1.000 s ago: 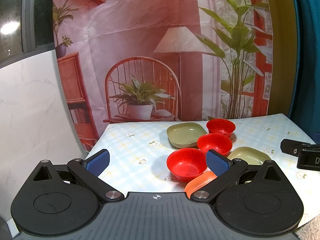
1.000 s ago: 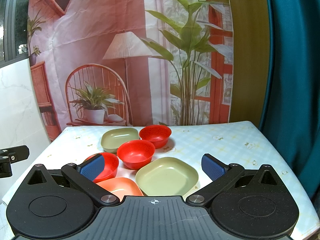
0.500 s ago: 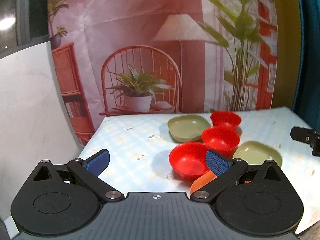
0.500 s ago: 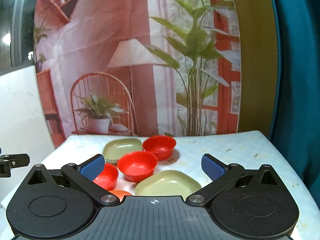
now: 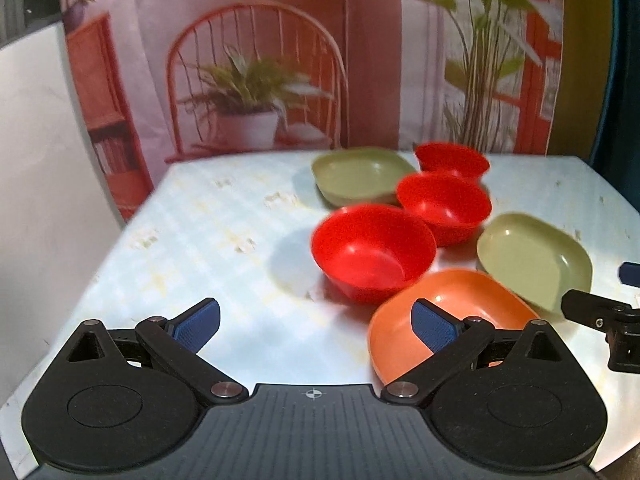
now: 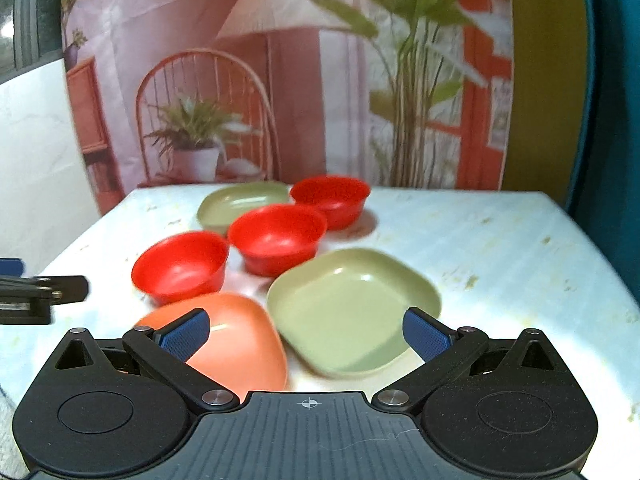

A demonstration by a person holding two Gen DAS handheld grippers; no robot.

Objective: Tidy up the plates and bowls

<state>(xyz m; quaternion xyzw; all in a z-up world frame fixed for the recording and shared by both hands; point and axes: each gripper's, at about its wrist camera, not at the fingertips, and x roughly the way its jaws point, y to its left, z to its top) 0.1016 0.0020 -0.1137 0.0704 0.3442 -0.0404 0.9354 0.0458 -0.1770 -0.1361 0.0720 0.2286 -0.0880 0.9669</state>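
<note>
Pale tablecloth (image 6: 500, 248), three red bowls (image 6: 276, 236) upright, green plate (image 6: 352, 304) long axis diagonal

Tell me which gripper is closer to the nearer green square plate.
Right. The right gripper hangs open directly in front of the nearer green square plate, while the left gripper is off to its left, beside the orange plate.

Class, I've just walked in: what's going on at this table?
A person holds two grippers over a table of dishes, both open and empty. Three red bowls, two green plates and an orange plate lie loose, nothing stacked yet. The right gripper, its jaws just closing slightly, faces the nearer green plate; the left gripper points beside the orange plate.
</note>
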